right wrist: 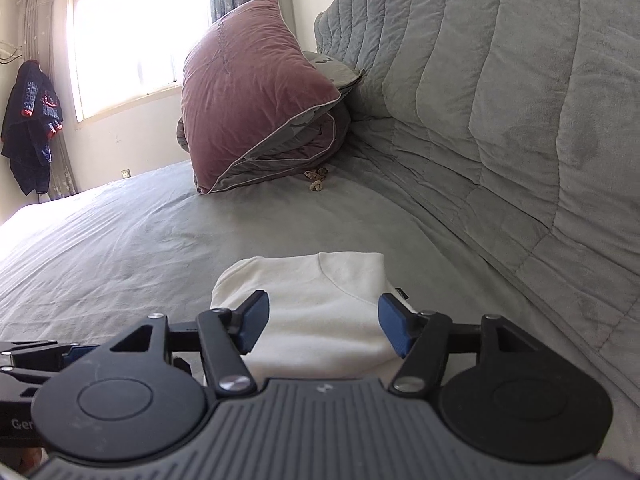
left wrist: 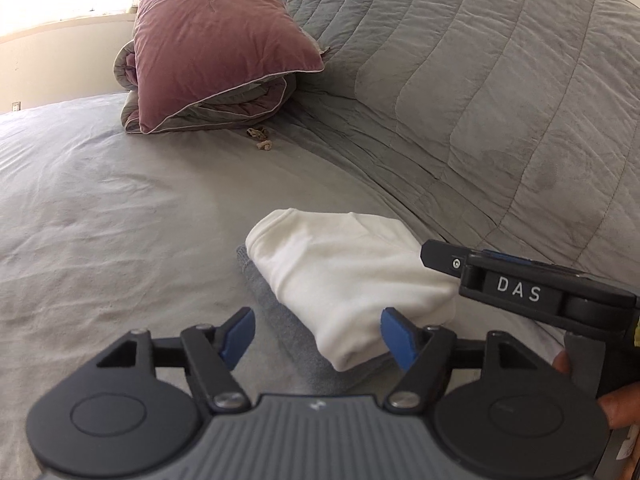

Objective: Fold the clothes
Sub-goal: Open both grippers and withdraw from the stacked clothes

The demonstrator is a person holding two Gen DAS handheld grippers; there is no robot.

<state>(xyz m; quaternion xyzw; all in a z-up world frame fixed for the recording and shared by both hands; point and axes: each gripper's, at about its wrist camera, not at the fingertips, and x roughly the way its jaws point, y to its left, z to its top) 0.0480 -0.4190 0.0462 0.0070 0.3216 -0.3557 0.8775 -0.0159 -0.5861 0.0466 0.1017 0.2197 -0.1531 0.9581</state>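
Observation:
A folded white garment (left wrist: 352,272) lies on the grey bed sheet (left wrist: 120,216), resting on a folded grey garment (left wrist: 272,312) whose edge shows at its left. My left gripper (left wrist: 318,334) is open just above the near end of the white piece, holding nothing. In the right wrist view the same white garment (right wrist: 320,304) shows its neckline, and my right gripper (right wrist: 324,326) is open over its near edge with nothing between the blue pads. The right gripper's body (left wrist: 520,284) reaches in from the right in the left wrist view.
A mauve pillow (left wrist: 216,36) leans on a rolled grey quilt (left wrist: 208,108) at the far side. A quilted grey headboard cover (left wrist: 500,80) rises on the right. Small tan bits (left wrist: 260,138) lie near the pillow. A dark jacket (right wrist: 30,120) hangs by the window. A hand (left wrist: 616,400) holds the right gripper.

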